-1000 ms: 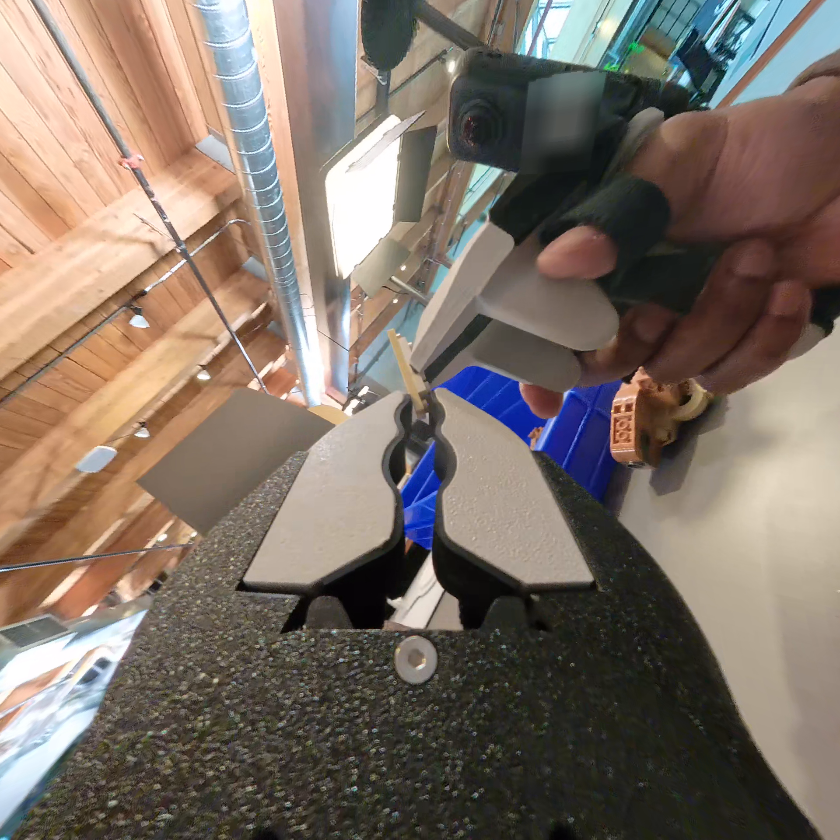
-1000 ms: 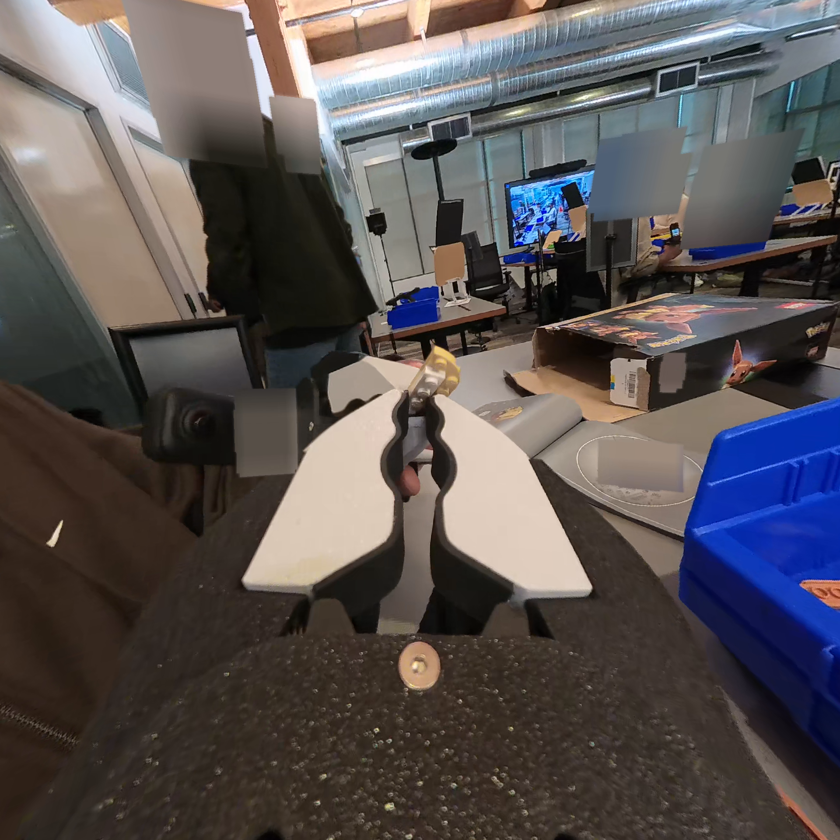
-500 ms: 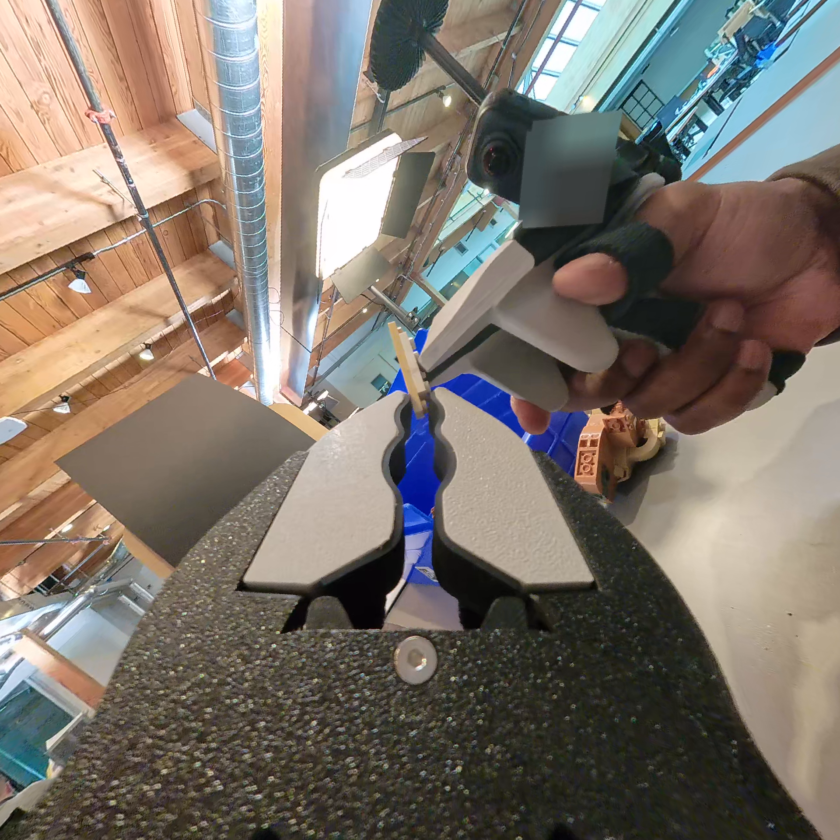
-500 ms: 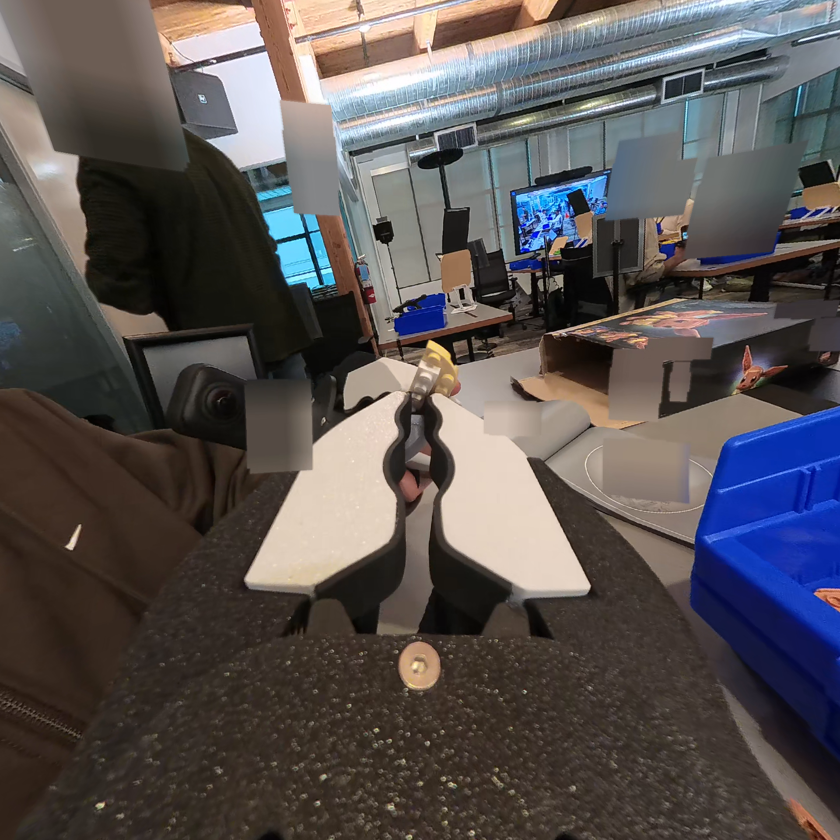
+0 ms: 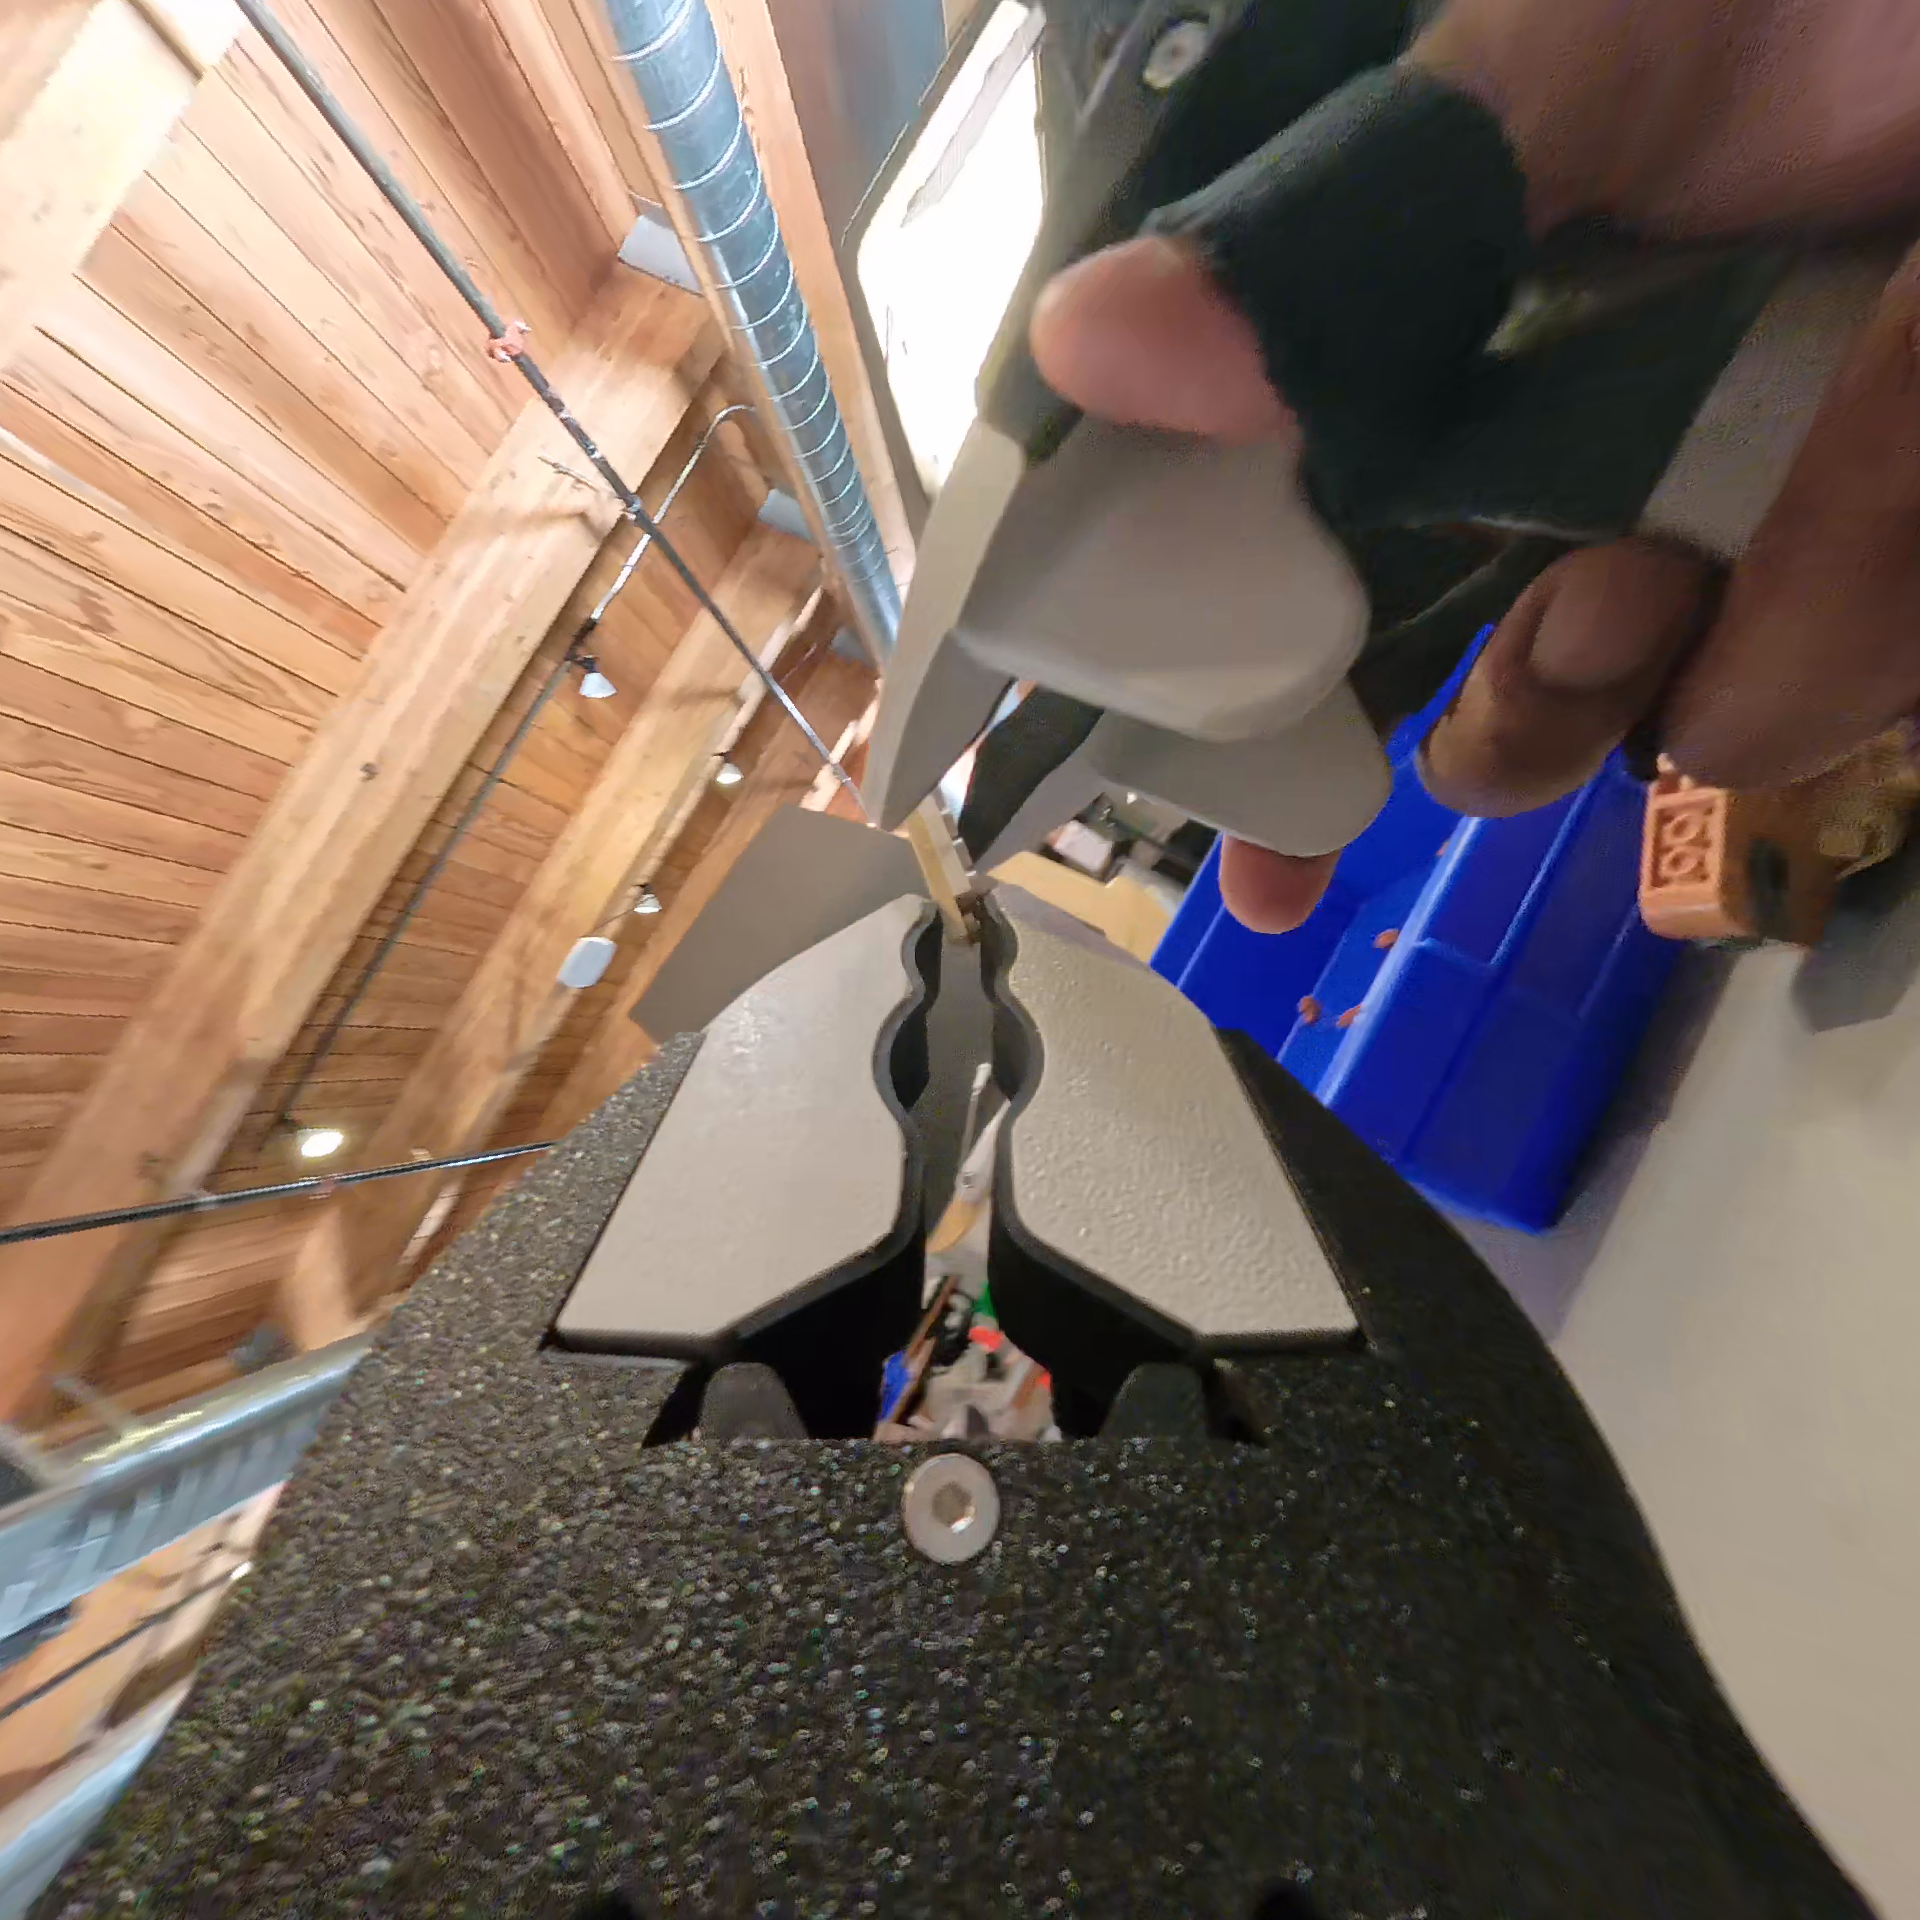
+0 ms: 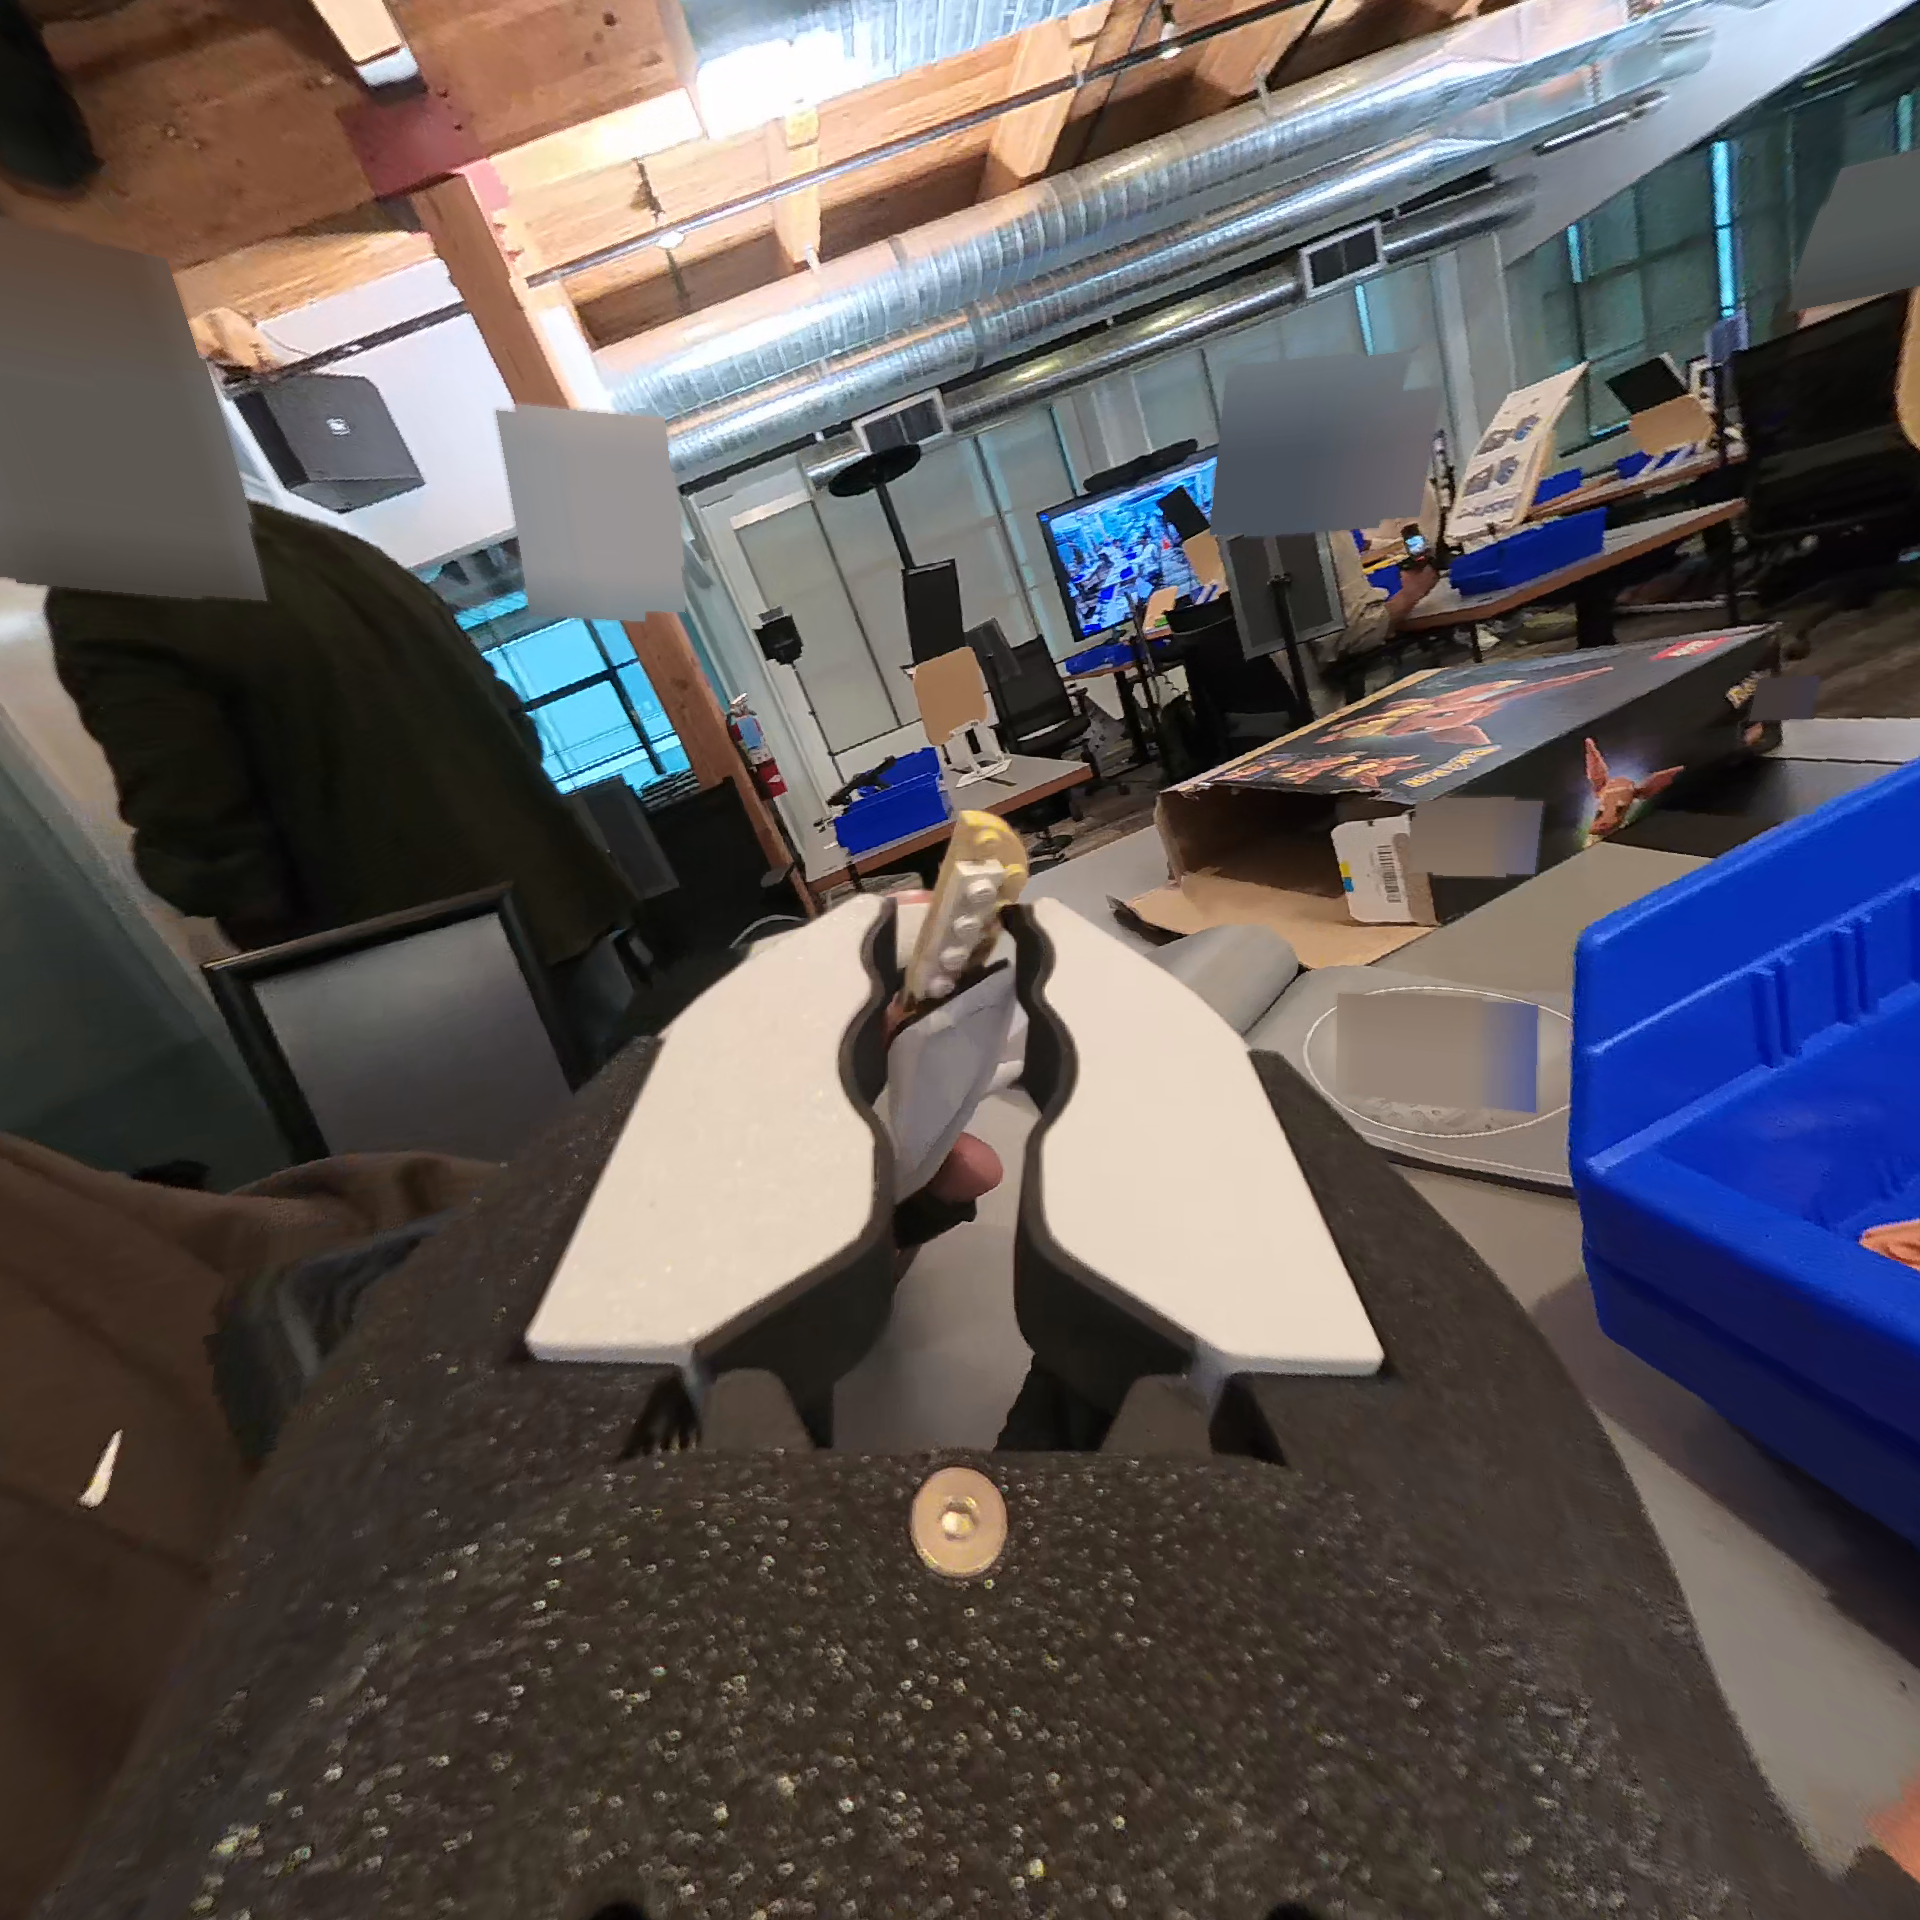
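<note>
Tan brick plate (image 5: 940, 878) sits pinched at its lower end between your left gripper (image 5: 951, 920) fingertips, held in the air above the tabletop (image 5: 1766, 1351). Your right gripper (image 6: 956, 920) stands apart around the plate's other end, with gaps visible on both sides in its own view, so it isn't clamping. Long axis runs roughly upright in both frames, leaning a little; rounded yellowish end (image 6: 987, 842) points up, studded light grey strip (image 6: 961, 930) faces right-gripper camera. Risk: only a thin tip pinch carries it, so a bump from your right fingers could pivot or drop it toward the blue bin (image 5: 1455, 1018).
</note>
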The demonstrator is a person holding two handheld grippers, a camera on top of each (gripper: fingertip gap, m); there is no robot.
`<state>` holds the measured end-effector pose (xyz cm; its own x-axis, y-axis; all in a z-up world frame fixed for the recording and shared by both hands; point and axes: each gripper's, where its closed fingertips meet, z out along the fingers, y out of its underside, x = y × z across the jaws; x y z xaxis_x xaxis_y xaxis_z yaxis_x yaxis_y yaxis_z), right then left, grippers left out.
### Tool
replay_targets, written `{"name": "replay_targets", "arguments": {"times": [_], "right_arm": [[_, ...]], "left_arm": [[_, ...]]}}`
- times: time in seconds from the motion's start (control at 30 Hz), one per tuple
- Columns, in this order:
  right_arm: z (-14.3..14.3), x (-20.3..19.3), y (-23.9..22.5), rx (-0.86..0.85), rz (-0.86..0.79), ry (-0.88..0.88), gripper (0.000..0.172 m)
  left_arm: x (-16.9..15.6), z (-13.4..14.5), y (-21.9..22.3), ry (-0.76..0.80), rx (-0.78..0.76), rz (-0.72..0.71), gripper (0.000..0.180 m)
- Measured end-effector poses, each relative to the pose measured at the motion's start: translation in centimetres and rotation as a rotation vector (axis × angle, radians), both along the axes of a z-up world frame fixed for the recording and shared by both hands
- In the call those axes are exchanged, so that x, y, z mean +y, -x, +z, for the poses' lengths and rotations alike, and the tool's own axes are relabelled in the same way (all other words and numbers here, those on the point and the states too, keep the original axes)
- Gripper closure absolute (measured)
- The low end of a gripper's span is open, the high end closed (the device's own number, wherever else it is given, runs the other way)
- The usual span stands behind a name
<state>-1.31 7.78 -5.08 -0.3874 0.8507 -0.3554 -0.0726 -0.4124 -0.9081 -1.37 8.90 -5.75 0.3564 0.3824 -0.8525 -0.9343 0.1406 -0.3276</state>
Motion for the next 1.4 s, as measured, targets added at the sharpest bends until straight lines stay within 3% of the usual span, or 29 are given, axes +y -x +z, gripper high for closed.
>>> {"name": "replay_targets", "arguments": {"times": [0.17, 0.33, 0.5, 0.93, 1.4], "right_arm": [[-0.3, 0.0, 0.2, -0.007, -0.018, 0.019, 0.153], [-0.1, -0.3, 0.0, 0.013, -0.002, -0.043, 0.153], [0.0, -0.7, -0.3, 0.029, 0.028, -0.105, 0.153], [-0.5, -0.4, -0.8, -0.036, 0.109, -0.123, 0.153], [-1.4, 0.7, 0.1, -0.151, 0.067, 0.040, 0.154]], "left_arm": [[0.0, -0.2, -0.9, -0.019, 0.063, 0.043, 0.173], [-0.2, -0.2, -1.3, 0.079, -0.160, -0.216, 0.172], [-0.6, -0.1, -1.7, 0.150, -0.294, -0.388, 0.170], [-0.5, -0.6, -2.2, 0.305, -0.473, -0.595, 0.167], [0.2, -1.3, -0.9, 0.114, 0.059, -0.144, 0.173]]}}
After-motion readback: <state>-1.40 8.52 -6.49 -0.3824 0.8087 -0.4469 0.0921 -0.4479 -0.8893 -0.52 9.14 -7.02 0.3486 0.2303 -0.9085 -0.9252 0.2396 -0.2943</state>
